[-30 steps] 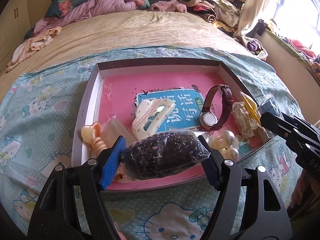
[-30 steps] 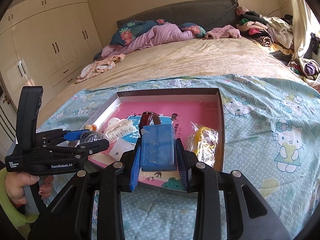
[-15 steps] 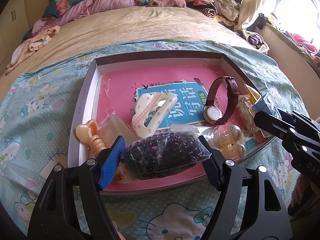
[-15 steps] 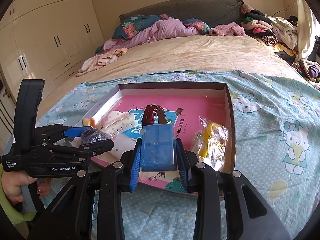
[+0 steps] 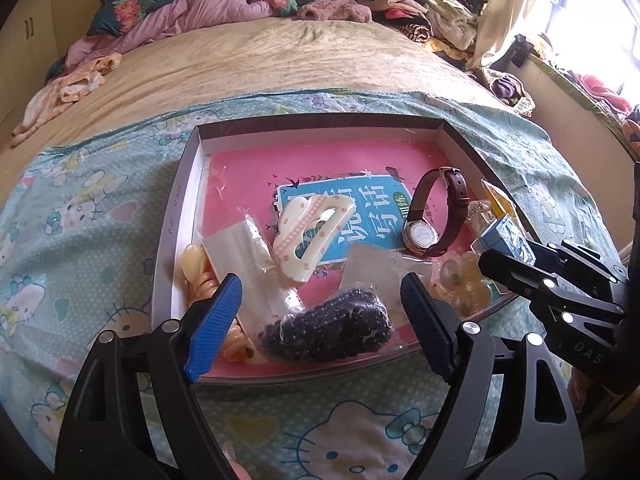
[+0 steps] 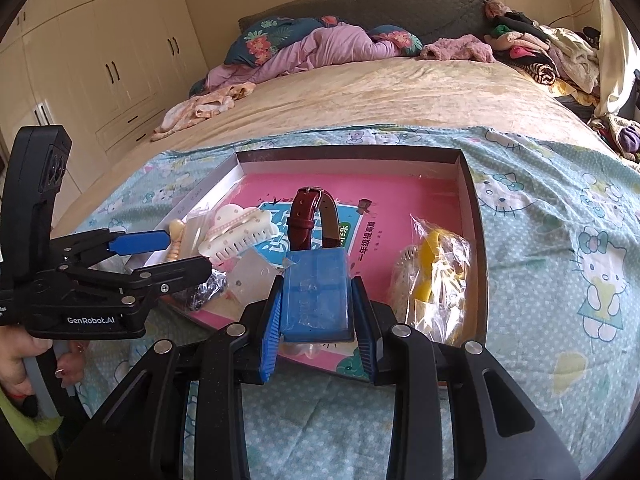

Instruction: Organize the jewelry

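Left wrist view: the left gripper (image 5: 320, 320) tilts steeply down over the near edge of a shallow grey cardboard box lid (image 5: 176, 248), its ribbed blue pads (image 5: 216, 324) spread apart; its jaws have just been opening, and the clear plastic bag of dark purple beads (image 5: 332, 328) lies loose between them on the pink glossy book cover (image 5: 248, 176), touched by neither pad. At about eleven o'clock from the bag sits a cream plastic claw hair clip with pink dots (image 5: 308, 236); at one o'clock, a wristwatch with a brown leather strap (image 5: 436, 212) stands on its side. A peach beaded piece (image 5: 196, 268) lies along the lid's edge at nine o'clock. Right wrist view: the right gripper (image 6: 318, 320) angles downward too, pinching a translucent blue rectangular plastic case (image 6: 316, 292) firmly between its pads above the lid's near rim. A crinkled clear bag with something yellow inside (image 6: 436, 276) lies at three o'clock from the case. A hand (image 6: 20, 356) grips the other tool's handle at nine o'clock. All rests on a soft teal cartoon-cat bedsheet (image 6: 560, 280).
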The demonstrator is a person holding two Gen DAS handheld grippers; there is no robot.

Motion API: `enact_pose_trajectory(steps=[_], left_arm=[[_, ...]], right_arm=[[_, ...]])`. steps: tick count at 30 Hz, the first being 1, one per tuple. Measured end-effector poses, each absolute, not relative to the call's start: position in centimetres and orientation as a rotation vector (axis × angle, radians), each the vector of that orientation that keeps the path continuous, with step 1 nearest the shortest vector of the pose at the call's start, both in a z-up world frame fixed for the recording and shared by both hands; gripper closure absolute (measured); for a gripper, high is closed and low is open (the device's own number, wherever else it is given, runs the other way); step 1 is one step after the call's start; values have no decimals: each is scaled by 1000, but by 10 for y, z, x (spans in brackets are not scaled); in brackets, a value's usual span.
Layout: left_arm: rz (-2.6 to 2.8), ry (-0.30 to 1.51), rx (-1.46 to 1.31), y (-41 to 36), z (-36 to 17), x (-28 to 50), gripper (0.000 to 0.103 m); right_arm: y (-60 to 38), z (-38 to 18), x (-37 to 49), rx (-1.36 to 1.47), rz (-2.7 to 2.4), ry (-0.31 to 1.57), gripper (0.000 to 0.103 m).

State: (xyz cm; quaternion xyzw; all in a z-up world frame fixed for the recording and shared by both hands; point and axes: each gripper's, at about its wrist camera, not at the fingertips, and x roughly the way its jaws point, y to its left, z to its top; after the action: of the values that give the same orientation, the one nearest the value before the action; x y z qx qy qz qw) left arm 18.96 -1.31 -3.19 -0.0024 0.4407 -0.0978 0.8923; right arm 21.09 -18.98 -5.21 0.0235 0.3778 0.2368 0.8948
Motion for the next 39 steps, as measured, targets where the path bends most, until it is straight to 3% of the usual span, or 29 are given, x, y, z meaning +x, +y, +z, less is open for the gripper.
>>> enact_pose_trajectory(steps=[8, 11, 19, 21, 24, 26, 29, 33, 39], left_arm=[[-194, 903, -10, -9, -24, 185, 29], [-190, 896, -13, -8, -21, 182, 29], [-181, 871, -29, -5, -7, 170, 29], [-180, 861, -32, -4, -3, 165, 29], [-176, 847, -39, -3, 4, 158, 29], [-173, 835, -45, -1, 8, 152, 26], [-172, 820, -54, 1, 16, 143, 23], [-173, 807, -67, 2, 23, 128, 16], [-158, 784, -68, 2, 30, 103, 9]], right_arm=[[-191, -50, 206, 54, 477, 789, 68], [-195, -44, 201, 62, 472, 774, 61], [-202, -22, 184, 62, 468, 720, 53], [-203, -16, 178, 64, 462, 702, 44], [-206, -6, 168, 66, 460, 676, 40], [-208, -1, 161, 65, 460, 664, 39], [-212, 8, 149, 67, 439, 628, 20], [-217, 17, 135, 66, 432, 608, 12], [-219, 18, 113, 59, 438, 616, 10]])
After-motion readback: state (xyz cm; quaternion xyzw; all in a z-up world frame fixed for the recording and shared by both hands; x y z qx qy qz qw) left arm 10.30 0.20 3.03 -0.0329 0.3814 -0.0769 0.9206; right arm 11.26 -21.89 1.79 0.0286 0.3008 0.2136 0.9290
